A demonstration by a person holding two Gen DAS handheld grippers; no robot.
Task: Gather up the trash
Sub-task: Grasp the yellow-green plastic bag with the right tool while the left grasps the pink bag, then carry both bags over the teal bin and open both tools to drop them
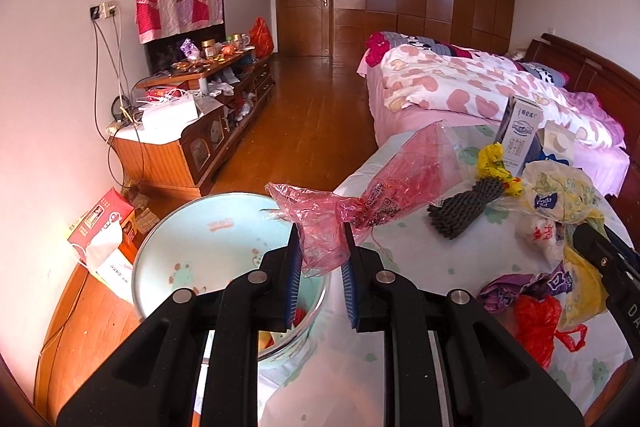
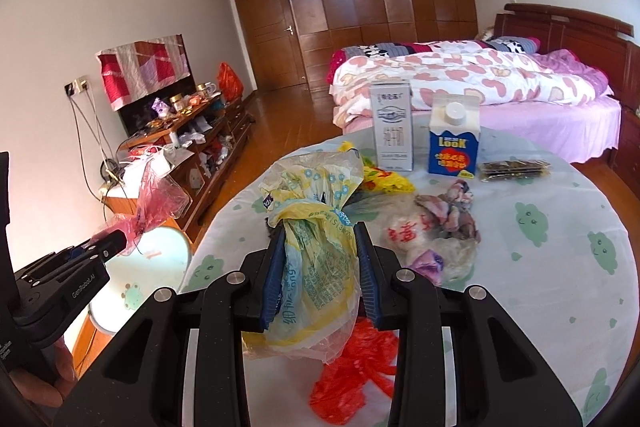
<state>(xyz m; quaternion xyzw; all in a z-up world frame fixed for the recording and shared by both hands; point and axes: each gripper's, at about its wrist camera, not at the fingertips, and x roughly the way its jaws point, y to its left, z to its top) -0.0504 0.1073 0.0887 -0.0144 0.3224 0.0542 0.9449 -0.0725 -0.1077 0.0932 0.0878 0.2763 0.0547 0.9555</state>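
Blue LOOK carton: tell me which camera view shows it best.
The right wrist view. There the blue LOOK carton stands upright and unobstructed on the table, label and white cap facing the camera. The left wrist view shows only a sliver of it, behind the grey milk carton.

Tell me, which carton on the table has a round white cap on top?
The blue carton marked LOOK. It has a white screw cap; the taller grey-white carton beside it has none showing.

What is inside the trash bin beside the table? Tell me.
The bin shows a pale printed inner wall and something red and orange at the bottom. The left gripper and its pink bag cover the rest.
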